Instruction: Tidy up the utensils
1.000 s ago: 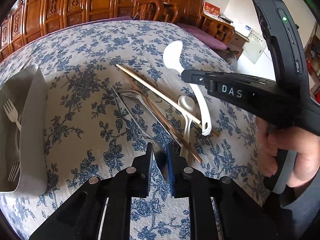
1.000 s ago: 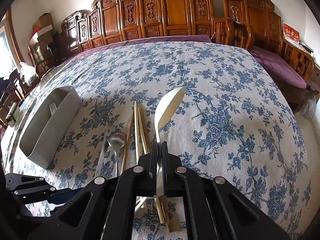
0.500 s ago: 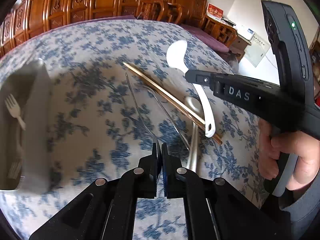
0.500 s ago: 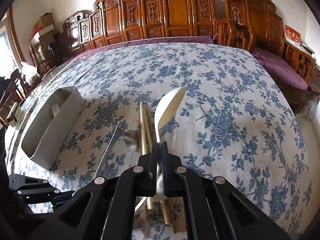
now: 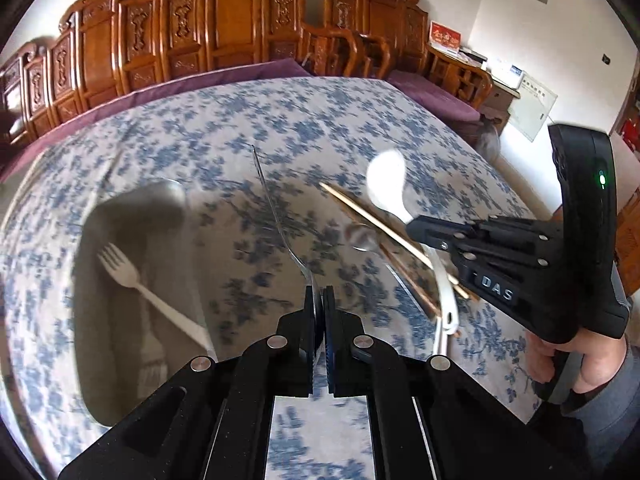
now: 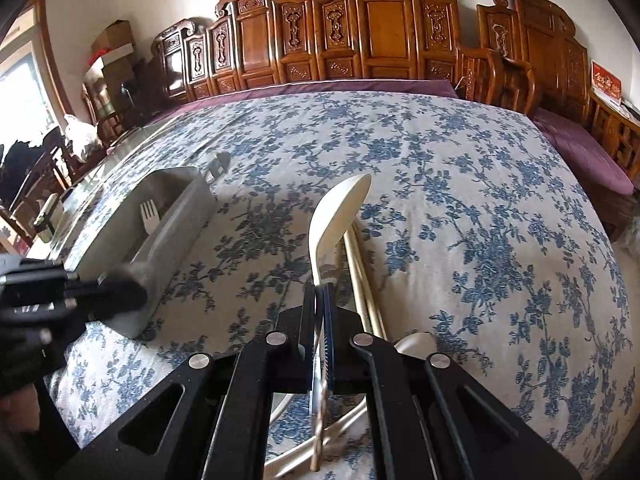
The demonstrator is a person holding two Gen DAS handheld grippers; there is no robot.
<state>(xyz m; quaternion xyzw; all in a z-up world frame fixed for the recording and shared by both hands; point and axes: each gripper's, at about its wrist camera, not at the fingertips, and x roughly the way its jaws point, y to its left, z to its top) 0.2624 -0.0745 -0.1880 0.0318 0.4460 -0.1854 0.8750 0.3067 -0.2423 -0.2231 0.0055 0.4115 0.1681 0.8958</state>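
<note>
My left gripper [image 5: 319, 300] is shut on a thin metal utensil [image 5: 276, 216] that sticks up and forward, held above the floral table beside the grey tray [image 5: 132, 216]. The tray holds a white plastic fork [image 5: 132, 280]. My right gripper [image 6: 320, 304] is shut on the handle of a large white spoon [image 6: 338, 216], lifted off the table. It also shows in the left wrist view [image 5: 420, 228]. Wooden chopsticks [image 5: 384, 228] and a metal spoon [image 5: 360, 238] lie on the cloth under it.
The grey tray [image 6: 176, 220] stands left of the right gripper, with the left gripper [image 6: 72, 292] at its near end. A second white spoon [image 6: 416, 342] lies by the chopsticks [image 6: 360, 276]. Carved wooden chairs line the far table edge.
My left gripper closed on the metal utensil, lifted it and carried it left toward the tray. My right gripper raised the white spoon off the pile.
</note>
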